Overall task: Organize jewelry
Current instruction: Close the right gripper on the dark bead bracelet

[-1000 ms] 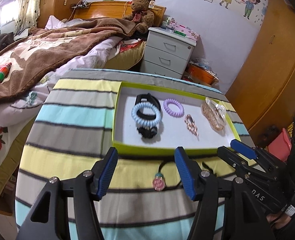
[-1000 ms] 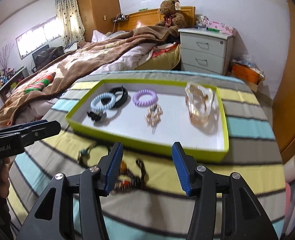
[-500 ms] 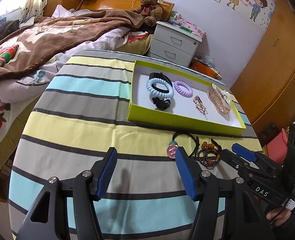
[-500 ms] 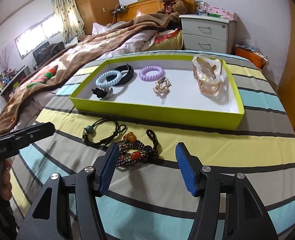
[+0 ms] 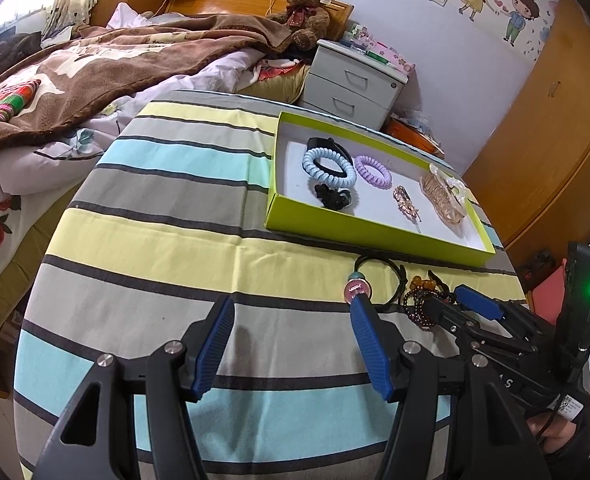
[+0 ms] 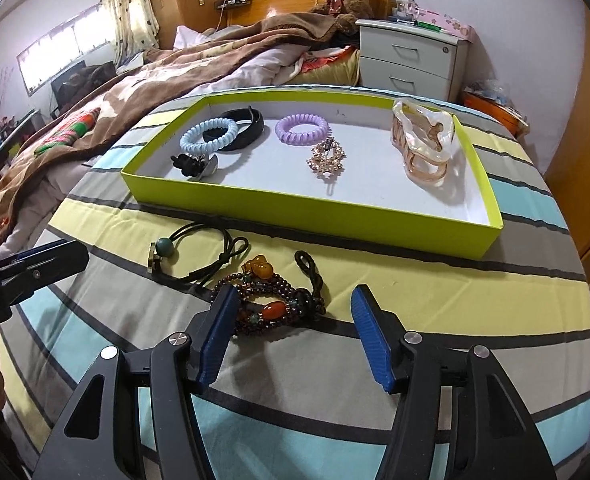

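risk 1: the beaded bracelet point(image 6: 273, 306) is a loose coil with a cord loop sticking out, so I'd guess a pinch could catch just one strand and the rest would dangle or slide off on the way to the tray point(image 6: 319, 212).

risk 2: the black cord hair tie point(image 6: 199, 250) with the green bead lies touching the bracelet's left side. A grab set too far left could snag both and drag them together.

risk 3: the tray wall is right behind the two loose pieces, so a low carry could clip the near rim and shove the tray across the striped cloth.

right gripper point(image 6: 291, 334): tilted down toward the table, hanging just over the near edge of the bracelet. Jaws have just been opening and stand wide, with the bracelet partly between the tips but not pinched.

left gripper point(image 5: 291, 344): also angled down, off to the left over bare cloth, its right tip near the hair tie's pink charm. Jaws apart, nothing in them.

where the stuff is: bracelet and hair tie on the table, just near-side of the tray. Already in the tray: blue coil tie point(image 6: 209, 134), purple coil tie point(image 6: 302, 128), rhinestone clip point(image 6: 327, 158), big claw clip point(image 6: 425, 140).
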Motion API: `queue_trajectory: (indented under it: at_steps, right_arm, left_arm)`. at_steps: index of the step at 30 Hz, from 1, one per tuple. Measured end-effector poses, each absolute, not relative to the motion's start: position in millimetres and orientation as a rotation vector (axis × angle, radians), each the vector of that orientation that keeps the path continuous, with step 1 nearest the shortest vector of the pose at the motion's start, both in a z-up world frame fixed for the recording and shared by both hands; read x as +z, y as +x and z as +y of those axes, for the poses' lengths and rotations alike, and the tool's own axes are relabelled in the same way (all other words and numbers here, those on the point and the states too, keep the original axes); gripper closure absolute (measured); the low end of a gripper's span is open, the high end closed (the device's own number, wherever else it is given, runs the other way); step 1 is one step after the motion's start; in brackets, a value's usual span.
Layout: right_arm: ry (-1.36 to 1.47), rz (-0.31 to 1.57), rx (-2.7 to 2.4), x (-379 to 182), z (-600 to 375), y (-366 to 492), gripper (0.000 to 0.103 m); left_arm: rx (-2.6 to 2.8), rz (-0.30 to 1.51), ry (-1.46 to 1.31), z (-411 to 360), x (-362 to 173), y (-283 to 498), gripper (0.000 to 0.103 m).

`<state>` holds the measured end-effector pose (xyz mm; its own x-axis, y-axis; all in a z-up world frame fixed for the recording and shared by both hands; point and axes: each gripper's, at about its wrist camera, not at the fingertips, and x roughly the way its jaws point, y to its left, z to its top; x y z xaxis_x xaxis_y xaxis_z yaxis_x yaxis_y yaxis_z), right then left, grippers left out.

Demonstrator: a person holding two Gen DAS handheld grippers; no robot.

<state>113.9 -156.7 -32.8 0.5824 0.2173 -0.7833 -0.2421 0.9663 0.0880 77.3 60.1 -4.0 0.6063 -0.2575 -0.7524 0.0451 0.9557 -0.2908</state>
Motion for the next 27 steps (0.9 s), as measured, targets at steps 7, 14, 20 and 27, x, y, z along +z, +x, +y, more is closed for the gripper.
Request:
queue_trajectory:
  at_steps: [7,14,20,27]
  right_arm:
    - [-0.043,0.905,0.285,-32,-154,111,0.062]
    - [-0.007,0.899,0.291,-31,-162,109,0.076]
    - [0.012,0.881,0.290,-28,-167,106,0.083]
    - [0.032,0.850,0.290,-22,-179,98,0.086]
  left_arm:
    - [-0.175,0.909,-0.252,59,-5,77,0.041]
    - [-0.174,0.916,-0.245,57,-6,78,0.041]
    - [-0.175,0.923,-0.234,52,-6,79,0.041]
    - [-0.190,0.946,-0.225,44,-9,81,0.041]
